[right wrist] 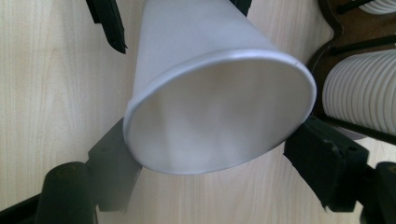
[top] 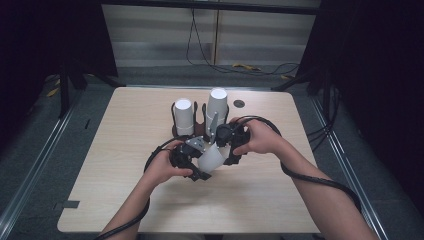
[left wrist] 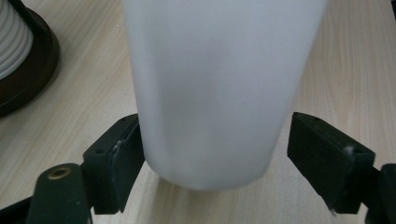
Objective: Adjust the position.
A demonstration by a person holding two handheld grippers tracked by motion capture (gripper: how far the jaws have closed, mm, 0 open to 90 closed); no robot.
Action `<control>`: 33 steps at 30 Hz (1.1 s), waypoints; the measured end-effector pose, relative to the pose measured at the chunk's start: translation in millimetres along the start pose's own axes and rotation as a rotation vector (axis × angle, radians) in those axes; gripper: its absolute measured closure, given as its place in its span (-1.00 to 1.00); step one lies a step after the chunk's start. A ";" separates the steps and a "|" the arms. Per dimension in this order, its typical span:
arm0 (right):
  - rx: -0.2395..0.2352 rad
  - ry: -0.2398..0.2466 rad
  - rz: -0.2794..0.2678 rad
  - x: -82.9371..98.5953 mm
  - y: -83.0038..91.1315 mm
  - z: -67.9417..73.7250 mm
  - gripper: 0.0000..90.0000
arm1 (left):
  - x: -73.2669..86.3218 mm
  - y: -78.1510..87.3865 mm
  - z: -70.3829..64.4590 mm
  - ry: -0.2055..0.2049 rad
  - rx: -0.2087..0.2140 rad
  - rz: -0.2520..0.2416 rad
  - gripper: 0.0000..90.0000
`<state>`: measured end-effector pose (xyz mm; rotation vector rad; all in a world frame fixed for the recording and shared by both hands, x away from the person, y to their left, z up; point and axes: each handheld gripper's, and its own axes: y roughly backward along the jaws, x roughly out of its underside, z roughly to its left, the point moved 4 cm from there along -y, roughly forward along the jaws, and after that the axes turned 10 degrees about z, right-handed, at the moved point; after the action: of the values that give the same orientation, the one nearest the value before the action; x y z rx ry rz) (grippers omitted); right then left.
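Near the table's (top: 125, 165) middle, just in front of the dark cup rack (top: 176, 131): a white paper cup (top: 211, 158) lying tilted between both tools, base toward the left gripper (top: 196, 161), open mouth toward the right gripper (top: 231, 146). Two ribbed white cup stacks (top: 184, 116) standing upright in the rack behind.

From the left gripper view: jaws spread apart around the cup's (left wrist: 219, 88) narrow end, one pad (left wrist: 122, 161) touching or nearly touching the wall, the other clearly off it. From the right gripper view: jaws apart too, flanking the rolled rim (right wrist: 219, 60), one seemingly against the cup wall, the other standing clear; hard to tell whether either tool truly grips, yet nothing else seems to carry the cup.

Likely a handover or a separating pull. Best done gently: thin paper, easily dented or ovalled under a hard squeeze. Close one tool low on the stiffer base first, confirm a firm seat, then release or pull with the other along the cup's own axis, not sideways. Keep clear of the rack and its stacks while turning the cup upright.
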<state>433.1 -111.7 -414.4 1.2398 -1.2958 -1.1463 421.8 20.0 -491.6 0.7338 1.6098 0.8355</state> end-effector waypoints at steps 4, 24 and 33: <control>-0.003 0.005 -0.005 -2.2 0.5 0.8 -0.52 | -0.2 -1.0 -0.7 0.000 0.010 -0.002 -0.48; -0.035 -0.011 -0.091 -1.0 -1.5 3.2 -0.60 | 2.1 6.4 0.2 -0.039 -0.019 -0.021 -0.23; -0.053 -0.051 -0.187 9.4 -2.3 2.0 -0.67 | 4.6 10.7 1.8 -0.046 -0.023 -0.021 -0.23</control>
<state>431.3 -121.1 -416.5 1.3208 -1.1981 -1.3443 423.0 29.9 -485.5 0.7139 1.5620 0.8144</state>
